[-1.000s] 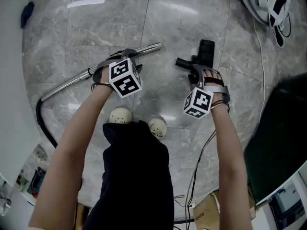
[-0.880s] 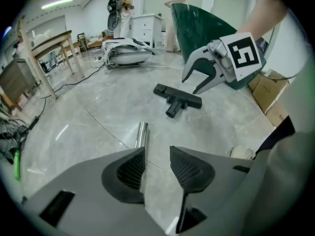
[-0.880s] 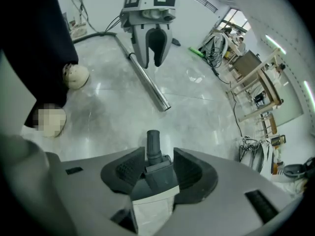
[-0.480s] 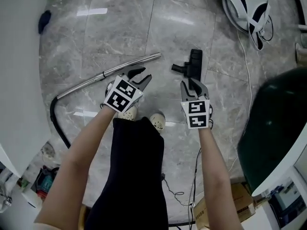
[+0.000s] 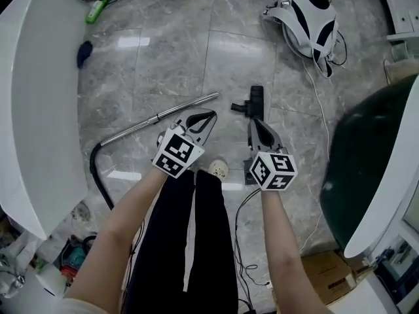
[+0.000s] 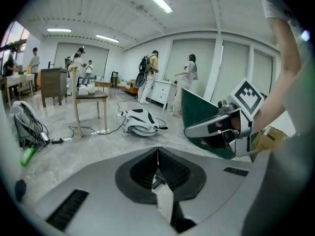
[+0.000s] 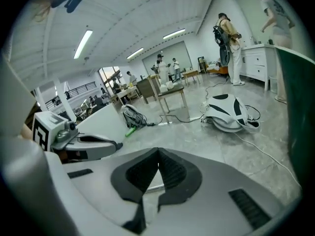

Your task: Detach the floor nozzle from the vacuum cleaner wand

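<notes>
Fingers [image 6: 98, 186] of left gripper [image 5: 209, 116], right gripper [image 5: 254, 122] just clenched shut, nothing held, wand [image 5: 163, 115] and floor nozzle [image 5: 255, 101] laid apart on floor [image 5: 170, 57]

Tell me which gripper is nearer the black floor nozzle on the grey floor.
Right. The right gripper hangs just short of the black floor nozzle; the left gripper sits further left, by the chrome wand.

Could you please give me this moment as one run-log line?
left claw: just closed, empty | right claw: just closed, empty | wand: on floor | floor nozzle: on floor, apart from wand
</notes>
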The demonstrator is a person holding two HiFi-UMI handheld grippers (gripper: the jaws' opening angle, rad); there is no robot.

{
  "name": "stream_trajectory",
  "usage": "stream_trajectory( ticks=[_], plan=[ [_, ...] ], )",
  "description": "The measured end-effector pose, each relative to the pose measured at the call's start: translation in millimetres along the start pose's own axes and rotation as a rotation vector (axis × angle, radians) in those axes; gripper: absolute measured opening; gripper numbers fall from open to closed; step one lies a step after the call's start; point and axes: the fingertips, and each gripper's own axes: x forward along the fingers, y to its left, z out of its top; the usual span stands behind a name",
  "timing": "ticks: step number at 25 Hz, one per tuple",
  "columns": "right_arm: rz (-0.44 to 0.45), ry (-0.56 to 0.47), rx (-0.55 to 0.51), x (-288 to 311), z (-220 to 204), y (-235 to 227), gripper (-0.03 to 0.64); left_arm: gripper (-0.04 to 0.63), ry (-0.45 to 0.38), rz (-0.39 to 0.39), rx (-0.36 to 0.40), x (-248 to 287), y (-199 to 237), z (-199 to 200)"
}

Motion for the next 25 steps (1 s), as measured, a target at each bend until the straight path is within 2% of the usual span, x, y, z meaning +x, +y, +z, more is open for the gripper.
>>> stream_trajectory(
  ticks=[3, 7, 11, 17, 25],
  plan=[
    [-0.001, -0.078, 0.025, -30, 34, 19, 0.015, 0.011, -0.046, 0.008, 0.045, -27, -14, 34],
    [-0.013, -0.146, 0.002, -72, 64, 41, 0.015, 0.011, -0.12, 0.025, 0.034, -59, -34, 73],
    [-0.025, -0.2, 0.015, -113, 76, 58, 0.015, 0.011, -0.172, 0.038, 0.035, -89, -51, 96],
    [-0.119, -0.224, 0.015, -158, 69, 60, 0.015, 0.011, -0.21, 0.053, 0.041, -113, -75, 108],
    [-0.156, -0.241, 0.016, -169, 71, 62, 0.015, 0.012, -0.211, 0.034, 0.054, -119, -80, 105]
  ],
)
